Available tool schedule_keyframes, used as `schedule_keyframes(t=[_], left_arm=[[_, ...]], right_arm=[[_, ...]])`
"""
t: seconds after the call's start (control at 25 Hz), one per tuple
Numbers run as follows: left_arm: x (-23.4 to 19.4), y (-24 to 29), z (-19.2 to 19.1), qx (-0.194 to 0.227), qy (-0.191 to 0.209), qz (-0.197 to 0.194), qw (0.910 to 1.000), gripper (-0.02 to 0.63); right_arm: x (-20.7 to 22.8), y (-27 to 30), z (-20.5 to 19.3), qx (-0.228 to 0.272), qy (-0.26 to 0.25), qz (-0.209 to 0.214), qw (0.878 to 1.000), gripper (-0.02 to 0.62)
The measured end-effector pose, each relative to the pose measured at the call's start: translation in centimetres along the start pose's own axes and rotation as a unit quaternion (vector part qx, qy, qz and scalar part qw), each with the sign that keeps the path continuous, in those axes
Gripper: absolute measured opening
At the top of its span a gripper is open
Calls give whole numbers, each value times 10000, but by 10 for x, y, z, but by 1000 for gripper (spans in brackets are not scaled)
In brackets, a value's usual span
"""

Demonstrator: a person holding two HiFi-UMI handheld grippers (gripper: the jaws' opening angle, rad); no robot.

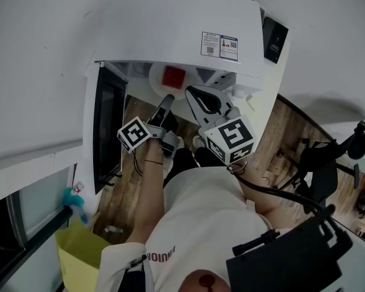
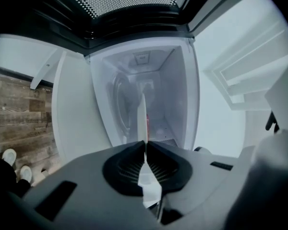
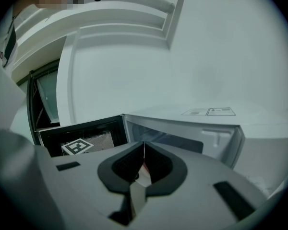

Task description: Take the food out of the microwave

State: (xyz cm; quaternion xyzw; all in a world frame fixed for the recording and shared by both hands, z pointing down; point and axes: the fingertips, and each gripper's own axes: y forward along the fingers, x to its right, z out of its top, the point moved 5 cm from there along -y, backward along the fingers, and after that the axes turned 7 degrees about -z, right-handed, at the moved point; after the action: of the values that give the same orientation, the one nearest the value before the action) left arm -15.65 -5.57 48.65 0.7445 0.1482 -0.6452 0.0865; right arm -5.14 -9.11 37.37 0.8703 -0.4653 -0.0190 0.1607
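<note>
Plate (image 1: 155, 81) with red food (image 1: 174, 76) sits inside microwave (image 1: 182, 23); door (image 1: 106, 126) swung open at left.
Left claw (image 2: 145, 143): narrow, pinched on thin plate rim at front edge.
Right claw (image 3: 144, 145): tips together, nothing gripped, just outside cavity mouth.
Probable hazards:
- One-sided rim grip lets plate sag or tilt on withdrawal, so food slides off.
- Thin rim slips from claw.
- Plate edge catches cavity sill.
- Closed right claw gives no support under far side.
</note>
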Motion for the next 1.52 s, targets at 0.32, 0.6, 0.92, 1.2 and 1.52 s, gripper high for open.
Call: schedule_keyframes(t=[0.32, 0.6, 0.92, 1.2, 1.52], left_arm=[[5, -6, -3, 55, -56, -91, 9999, 26], [7, -13, -7, 49, -14, -62, 10000, 26], [15, -13, -15, 146, -239, -368, 9989, 25], [18, -16, -22, 154, -295, -403, 9986, 26], [24, -23, -26, 156, -291, -465, 9984, 25]], right_arm=[[1, 0, 2, 30, -38, 15, 10000, 22], [1, 0, 0, 25, -38, 32, 10000, 23], [3, -2, 0, 38, -53, 28, 10000, 23], [4, -4, 0, 41, -56, 46, 10000, 23], [3, -4, -1, 51, -50, 87, 9999, 23]])
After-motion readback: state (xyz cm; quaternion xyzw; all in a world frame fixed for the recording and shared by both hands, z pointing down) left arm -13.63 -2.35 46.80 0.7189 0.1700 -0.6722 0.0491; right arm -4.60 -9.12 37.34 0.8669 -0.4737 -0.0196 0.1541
